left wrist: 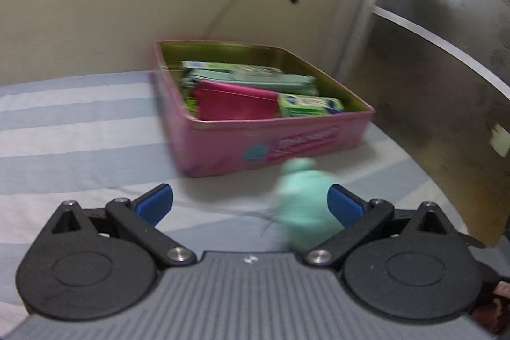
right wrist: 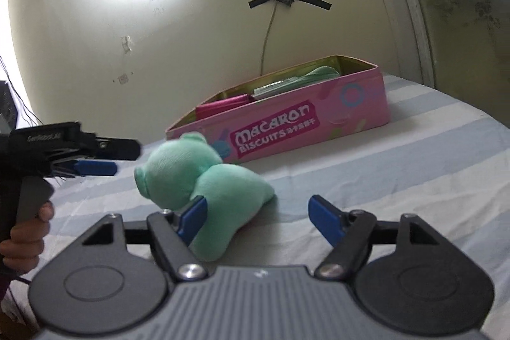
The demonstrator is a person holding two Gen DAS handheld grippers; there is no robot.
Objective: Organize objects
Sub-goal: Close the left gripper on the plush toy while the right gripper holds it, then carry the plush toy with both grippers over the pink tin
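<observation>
Right wrist | my right claw (right wrist: 255,220) wide, holding nothing | plush (right wrist: 207,187) beside tin (right wrist: 318,129) on bed | centre both pads before squeezing.

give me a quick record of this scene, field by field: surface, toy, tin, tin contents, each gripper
surface: bed sheet with pale blue and white stripes
toy: green plush toy lying on the sheet in front of the tin
tin: pink biscuit tin, lid off, near the wall
tin contents: magenta pouch, green box, pale green packets
left gripper: open, nothing held
right gripper: open, toy beside its left finger, not gripped
</observation>
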